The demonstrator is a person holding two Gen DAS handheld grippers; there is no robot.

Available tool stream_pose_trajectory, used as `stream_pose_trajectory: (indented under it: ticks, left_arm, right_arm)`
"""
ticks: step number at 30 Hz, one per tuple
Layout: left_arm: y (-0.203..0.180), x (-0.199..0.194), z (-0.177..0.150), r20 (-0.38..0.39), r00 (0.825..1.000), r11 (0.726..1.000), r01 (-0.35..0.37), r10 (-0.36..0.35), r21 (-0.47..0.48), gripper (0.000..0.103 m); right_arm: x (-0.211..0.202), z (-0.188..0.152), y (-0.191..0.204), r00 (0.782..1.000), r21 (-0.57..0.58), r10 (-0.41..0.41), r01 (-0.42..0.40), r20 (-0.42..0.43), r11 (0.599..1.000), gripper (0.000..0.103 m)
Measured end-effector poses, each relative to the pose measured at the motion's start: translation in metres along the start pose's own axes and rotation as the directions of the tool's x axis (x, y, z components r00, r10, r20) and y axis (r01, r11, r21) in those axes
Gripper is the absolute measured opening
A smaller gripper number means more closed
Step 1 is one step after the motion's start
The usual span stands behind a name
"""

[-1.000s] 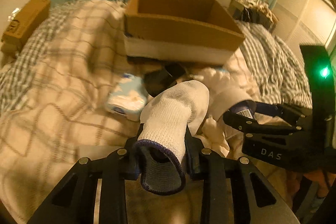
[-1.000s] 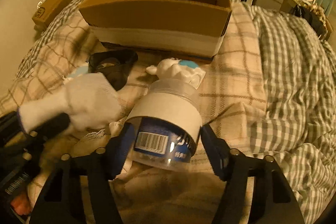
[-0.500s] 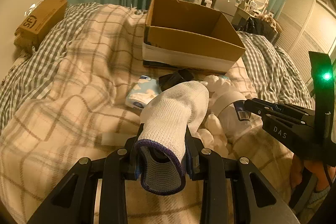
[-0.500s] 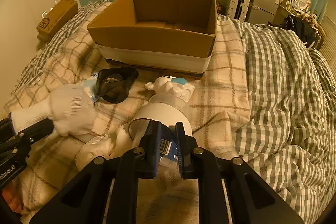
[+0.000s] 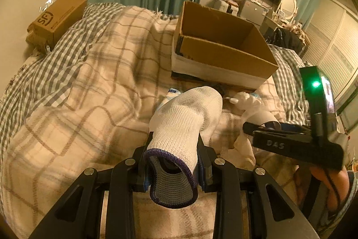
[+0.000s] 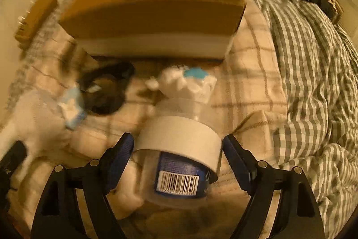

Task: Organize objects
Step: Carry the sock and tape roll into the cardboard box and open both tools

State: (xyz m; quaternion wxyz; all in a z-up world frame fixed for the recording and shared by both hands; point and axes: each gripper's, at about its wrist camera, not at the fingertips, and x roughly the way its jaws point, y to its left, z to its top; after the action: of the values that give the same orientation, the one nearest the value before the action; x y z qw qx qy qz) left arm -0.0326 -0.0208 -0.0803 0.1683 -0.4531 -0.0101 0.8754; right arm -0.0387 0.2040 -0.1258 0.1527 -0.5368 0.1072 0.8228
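Note:
My left gripper (image 5: pixel 172 158) is shut on a white knitted glove (image 5: pixel 185 118) with a purple-edged cuff, held above the bed. An open cardboard box (image 5: pixel 223 53) stands on the blanket beyond it; it also shows in the right wrist view (image 6: pixel 156 12). My right gripper (image 6: pixel 177 147) is open, its fingers either side of a clear jar with a white band and blue barcode label (image 6: pixel 179 156) lying on the bed. The right gripper (image 5: pixel 257 127) shows at the right of the left wrist view.
A white plush toy with a blue patch (image 6: pixel 188 82), a black ring-shaped object (image 6: pixel 105 91) and a small blue-white packet (image 6: pixel 71 109) lie in front of the box. A brown carton (image 5: pixel 58 17) sits at the bed's far left. Checked bedding (image 6: pixel 313 82) covers the right.
The right gripper, shut at the jar's base half a second ago, has opened wide and now straddles the jar. The left gripper has lifted and pulled back with the glove.

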Motion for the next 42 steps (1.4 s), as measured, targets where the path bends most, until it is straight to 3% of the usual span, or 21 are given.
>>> stream_pose_trajectory:
  ticks: [8, 13, 23, 34, 42]
  left_arm:
    - [0.002, 0.002, -0.002, -0.011, 1.000, 1.000, 0.020, -0.020, 0.017, 0.031]
    - [0.002, -0.004, -0.003, -0.005, 1.000, 1.000, 0.023, -0.023, 0.018, 0.031]
    - [-0.002, -0.023, 0.011, 0.031, 0.999, 0.999, 0.039, -0.040, 0.017, 0.031]
    - [-0.033, -0.047, 0.072, 0.153, 0.987, 0.997, 0.047, -0.057, 0.067, 0.031]
    - [-0.057, -0.038, 0.141, 0.234, 0.969, 0.995, 0.064, -0.079, 0.074, 0.031]
  right_arm:
    - [-0.010, -0.016, 0.001, 1.000, 0.000, 0.009, -0.009, 0.004, 1.000, 0.081]
    - [-0.041, -0.021, -0.002, 0.992, 0.025, 0.080, -0.083, 0.102, 0.996, 0.081]
    - [-0.127, -0.015, 0.004, 0.947, -0.021, 0.096, -0.094, 0.307, 0.995, 0.080]
    - [-0.171, 0.020, 0.008, 0.913, -0.097, 0.135, -0.106, 0.386, 0.990, 0.080]
    - [-0.188, 0.089, 0.013, 0.879, -0.136, 0.100, -0.040, 0.466, 0.990, 0.080]
